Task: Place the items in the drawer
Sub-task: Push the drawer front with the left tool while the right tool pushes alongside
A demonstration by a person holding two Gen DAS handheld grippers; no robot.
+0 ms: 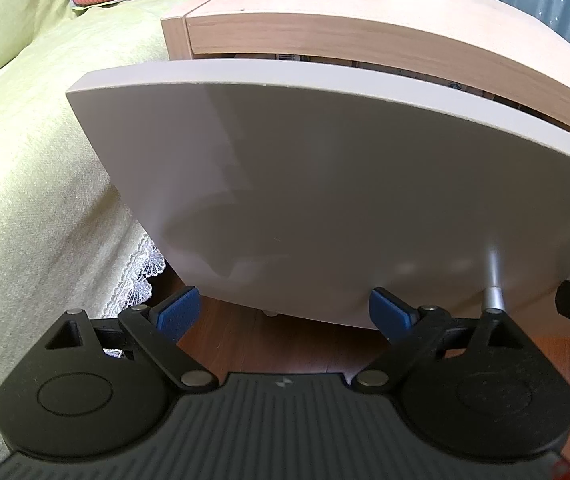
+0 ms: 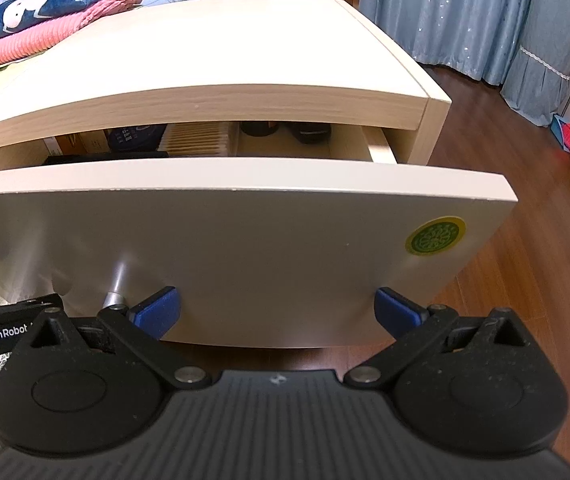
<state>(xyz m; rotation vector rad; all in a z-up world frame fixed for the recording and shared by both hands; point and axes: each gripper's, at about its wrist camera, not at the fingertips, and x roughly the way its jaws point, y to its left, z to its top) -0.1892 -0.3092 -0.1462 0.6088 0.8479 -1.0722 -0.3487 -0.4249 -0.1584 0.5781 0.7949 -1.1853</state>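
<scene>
Both your left gripper (image 1: 285,312) and right gripper (image 2: 277,312) sit close in front of the drawer (image 2: 245,240), jaws apart and holding nothing. The drawer stands partly pulled out of the nightstand (image 2: 205,92), with dark items and a box showing in the gap; what else you are meant to place is not in view. The step looks like opening or shutting it, so use the metal handle (image 2: 119,284) between the grippers. The bed (image 1: 37,160) crowds the left; the wooden floor (image 2: 525,280) right lies open.
</scene>
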